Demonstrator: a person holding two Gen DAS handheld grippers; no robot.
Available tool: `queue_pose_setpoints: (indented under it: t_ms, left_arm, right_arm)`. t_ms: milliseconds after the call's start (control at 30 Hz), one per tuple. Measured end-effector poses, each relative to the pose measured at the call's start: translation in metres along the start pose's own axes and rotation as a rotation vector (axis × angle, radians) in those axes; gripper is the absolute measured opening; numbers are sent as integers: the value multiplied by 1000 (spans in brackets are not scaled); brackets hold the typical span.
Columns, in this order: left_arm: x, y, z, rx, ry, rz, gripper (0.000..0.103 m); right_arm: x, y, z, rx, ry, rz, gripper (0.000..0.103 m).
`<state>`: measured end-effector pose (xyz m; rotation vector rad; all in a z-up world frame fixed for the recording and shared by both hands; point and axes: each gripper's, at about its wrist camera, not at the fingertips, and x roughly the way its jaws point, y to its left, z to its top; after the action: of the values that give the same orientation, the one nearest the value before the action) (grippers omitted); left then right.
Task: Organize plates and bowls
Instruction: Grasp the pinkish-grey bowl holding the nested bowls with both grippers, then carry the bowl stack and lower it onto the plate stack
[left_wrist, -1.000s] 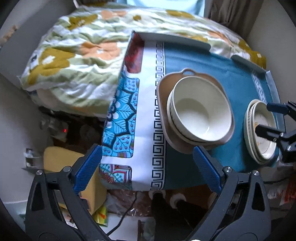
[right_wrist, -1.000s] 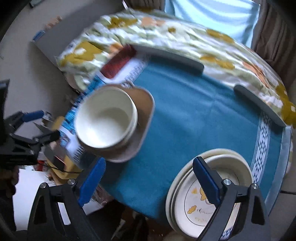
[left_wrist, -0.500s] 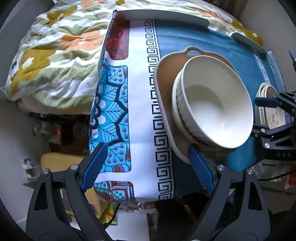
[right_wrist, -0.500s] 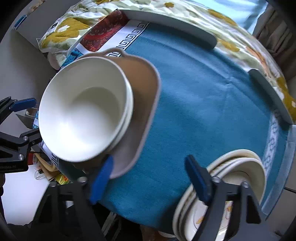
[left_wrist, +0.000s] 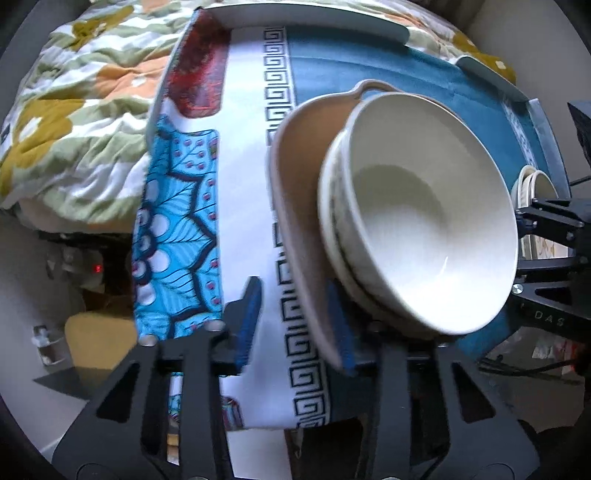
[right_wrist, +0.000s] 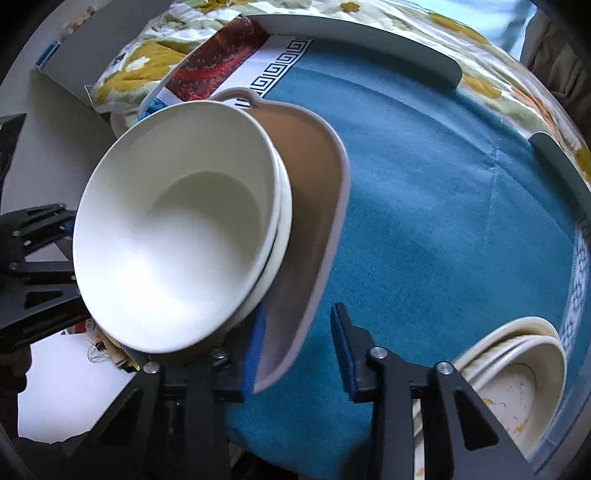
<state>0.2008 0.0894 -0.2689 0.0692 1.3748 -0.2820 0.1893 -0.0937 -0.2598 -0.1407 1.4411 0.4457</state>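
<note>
The left wrist view alone shows the patterned cloth overhang at the table's left edge and a floral bedspread beside it. The right wrist view alone shows the open teal cloth and most of the plate stack at the near right corner; in the left view only a sliver of that stack is visible.

Both tools reach in low from the near edge, aimed along the tabletop. The left hand-held gripper is partly parted, its blue pads bracketing the near left rim of the beige tray; contact cannot be confirmed. The right hand-held gripper is likewise partly parted, its left pad against the tray's near right rim and its right pad apart over the cloth.

Nested white bowls sit on the tray, directly ahead of both tools.
</note>
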Motion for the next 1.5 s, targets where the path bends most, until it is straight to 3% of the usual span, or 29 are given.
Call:
queue_pose_setpoints:
  t_ms: [67,133,567,833,1200,1500]
  left_arm:
    - [4,-7,0,22,-3,-16,13]
    - [11,-12,-1,38,5,-30,11]
    - [4,-26,-5,98,-72,38,11]
    - [-30,-49,16,166,-130,53,11]
    - [-88,-143,43,249,-229,-2,11]
    - [-75,-232,19,223,-208,-65,10]
  right_arm:
    - [2,2,2,-6,-11,16,22]
    - [5,6,1,-25,-20,29,17]
    - [1,15,-12,-52,-74,19,15]
    - [-35,8,-17,-20,-143,0,15]
    - [-124,-48,-55,51,-239,-57,15]
    - [-146,-112,-118,71,-211,-85,15]
